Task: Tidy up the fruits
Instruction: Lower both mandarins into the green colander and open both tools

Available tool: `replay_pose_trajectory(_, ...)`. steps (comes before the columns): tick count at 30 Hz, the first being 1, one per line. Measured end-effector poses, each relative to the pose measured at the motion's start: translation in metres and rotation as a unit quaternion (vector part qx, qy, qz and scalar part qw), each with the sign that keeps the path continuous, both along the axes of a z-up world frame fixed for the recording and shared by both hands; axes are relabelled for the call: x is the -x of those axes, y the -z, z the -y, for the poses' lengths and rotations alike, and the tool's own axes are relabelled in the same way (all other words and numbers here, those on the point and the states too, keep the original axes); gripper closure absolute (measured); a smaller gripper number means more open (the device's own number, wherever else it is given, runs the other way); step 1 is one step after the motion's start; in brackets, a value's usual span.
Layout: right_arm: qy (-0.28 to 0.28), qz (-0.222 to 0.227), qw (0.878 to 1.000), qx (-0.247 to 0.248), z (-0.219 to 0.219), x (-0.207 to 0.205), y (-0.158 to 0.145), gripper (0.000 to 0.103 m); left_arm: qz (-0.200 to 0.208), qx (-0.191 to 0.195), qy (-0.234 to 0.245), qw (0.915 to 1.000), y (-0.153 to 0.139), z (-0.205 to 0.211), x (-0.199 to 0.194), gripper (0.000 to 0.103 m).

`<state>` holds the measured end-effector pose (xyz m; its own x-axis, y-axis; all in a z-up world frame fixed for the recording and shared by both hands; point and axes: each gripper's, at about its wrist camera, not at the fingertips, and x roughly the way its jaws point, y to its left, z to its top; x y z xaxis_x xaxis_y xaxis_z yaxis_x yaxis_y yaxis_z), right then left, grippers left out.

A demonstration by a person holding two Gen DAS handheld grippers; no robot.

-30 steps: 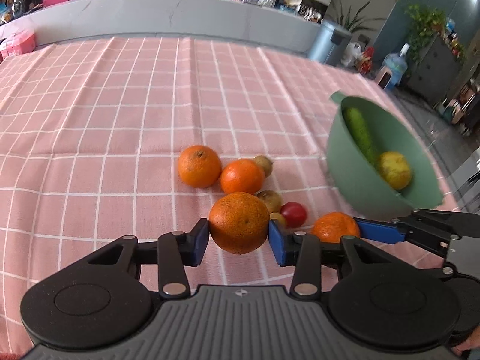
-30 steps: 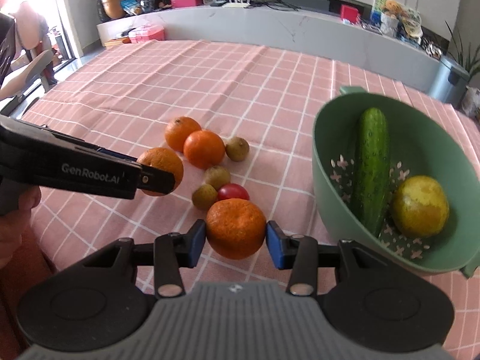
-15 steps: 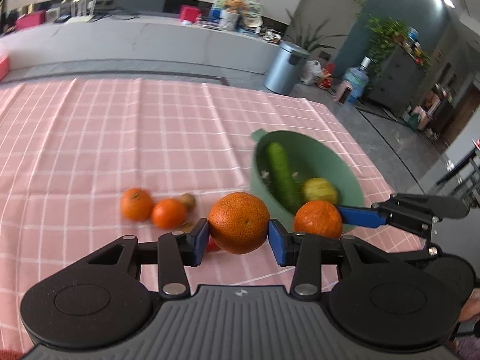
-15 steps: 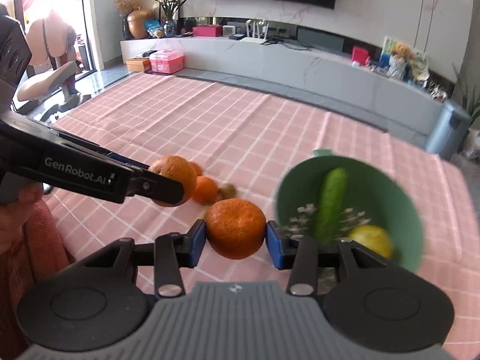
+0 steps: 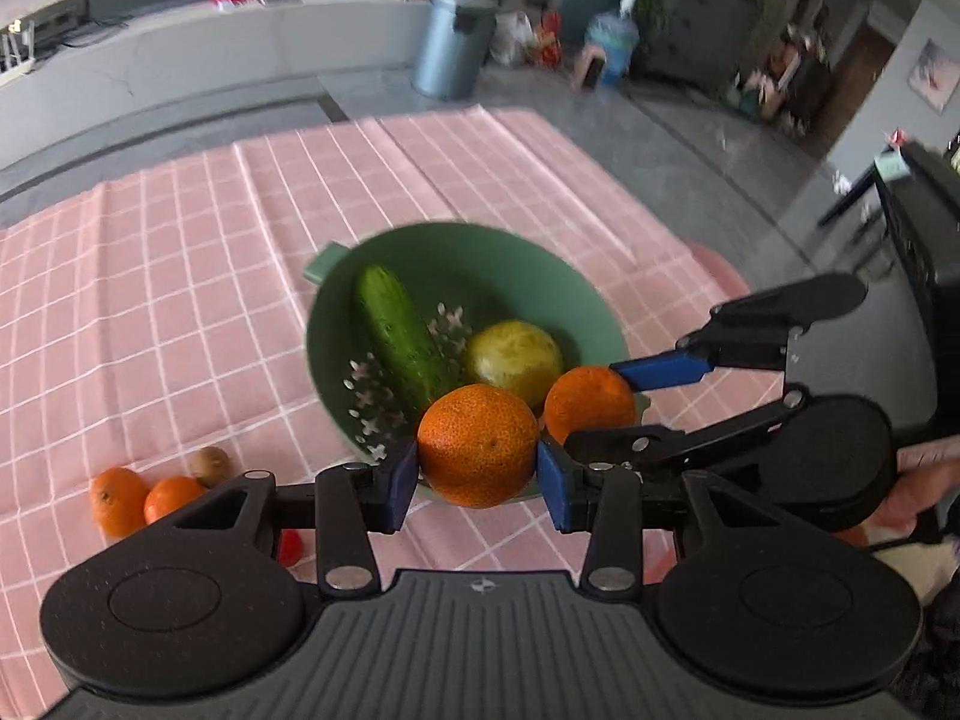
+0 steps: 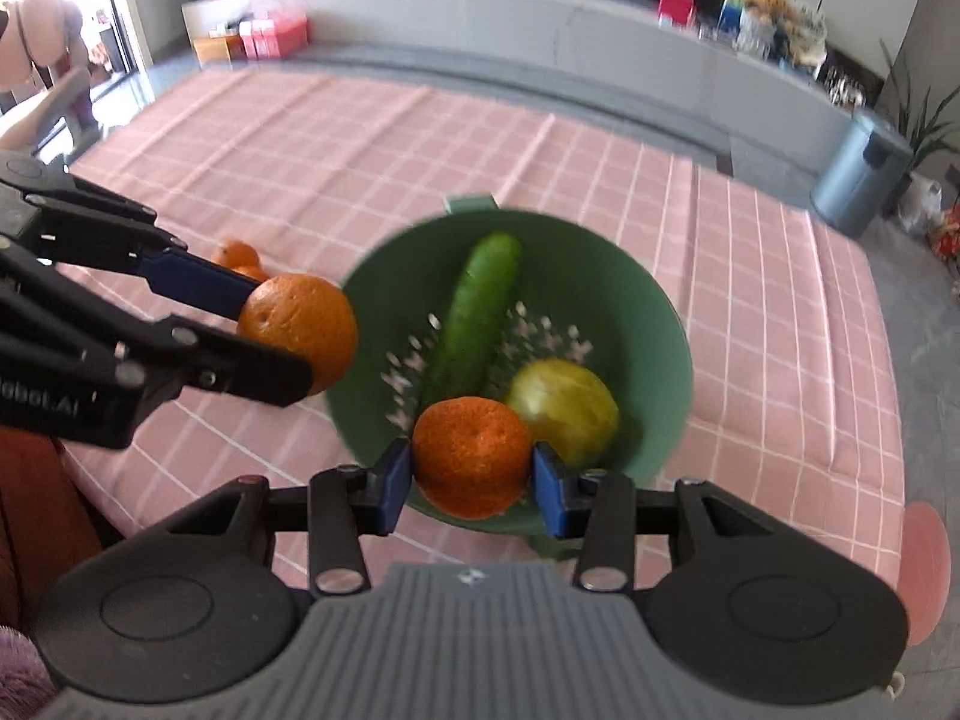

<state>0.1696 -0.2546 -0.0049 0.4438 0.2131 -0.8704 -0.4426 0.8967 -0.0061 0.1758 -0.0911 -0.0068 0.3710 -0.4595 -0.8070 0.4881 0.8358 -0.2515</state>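
Observation:
My left gripper (image 5: 477,474) is shut on an orange (image 5: 478,444), held above the near rim of the green bowl (image 5: 474,252). My right gripper (image 6: 472,483) is shut on a second orange (image 6: 471,456), also over the bowl's near edge. Each view shows the other gripper: the right one (image 5: 606,414) with its orange (image 5: 588,405), the left one (image 6: 288,354) with its orange (image 6: 303,330). Inside the bowl lie a cucumber (image 5: 399,333) and a yellow-green fruit (image 5: 516,354).
On the pink checked tablecloth (image 5: 180,300) left of the bowl remain two oranges (image 5: 141,501), a small brown fruit (image 5: 211,463) and a red fruit (image 5: 290,547) partly behind my left gripper. The table's right edge (image 5: 714,276) runs close behind the bowl. A hand (image 5: 918,492) holds the right gripper.
Both grippers rose with their oranges and travelled right from the fruit pile to above the green bowl. The left gripper also rolled. Neither grip changed.

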Motion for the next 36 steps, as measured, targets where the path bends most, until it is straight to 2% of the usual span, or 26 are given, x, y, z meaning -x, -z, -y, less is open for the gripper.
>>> replay_pose_trajectory(3, -0.003, -0.028, 1.000, 0.004, 0.004, -0.011, 0.008, 0.063, -0.025, -0.005, 0.008, 0.9996, 0.010, 0.006, -0.012, 0.055)
replay_pose_trajectory(10, -0.013, -0.068, 0.998, 0.009, 0.003, -0.031, 0.025, 0.063, -0.052, -0.028, 0.023, 0.9980, 0.028, 0.016, -0.026, 0.055)
replay_pose_trajectory(18, -0.031, -0.092, 0.995, 0.025, -0.003, -0.041, 0.040, 0.063, -0.062, -0.053, 0.044, 0.9957, 0.037, 0.027, -0.030, 0.054)
replay_pose_trajectory(22, -0.032, -0.096, 0.994, 0.029, -0.004, -0.043, 0.045, 0.062, -0.060, -0.066, 0.041, 0.9952, 0.041, 0.030, -0.033, 0.054)
replay_pose_trajectory(30, -0.041, -0.083, 0.995, 0.048, -0.007, -0.040, 0.046, 0.062, -0.049, -0.058, 0.039, 0.9963, 0.045, 0.029, -0.032, 0.052)
replay_pose_trajectory(36, -0.032, -0.073, 0.996, 0.051, -0.005, -0.035, 0.039, 0.062, -0.031, -0.038, 0.028, 0.9984, 0.038, 0.021, -0.025, 0.040)
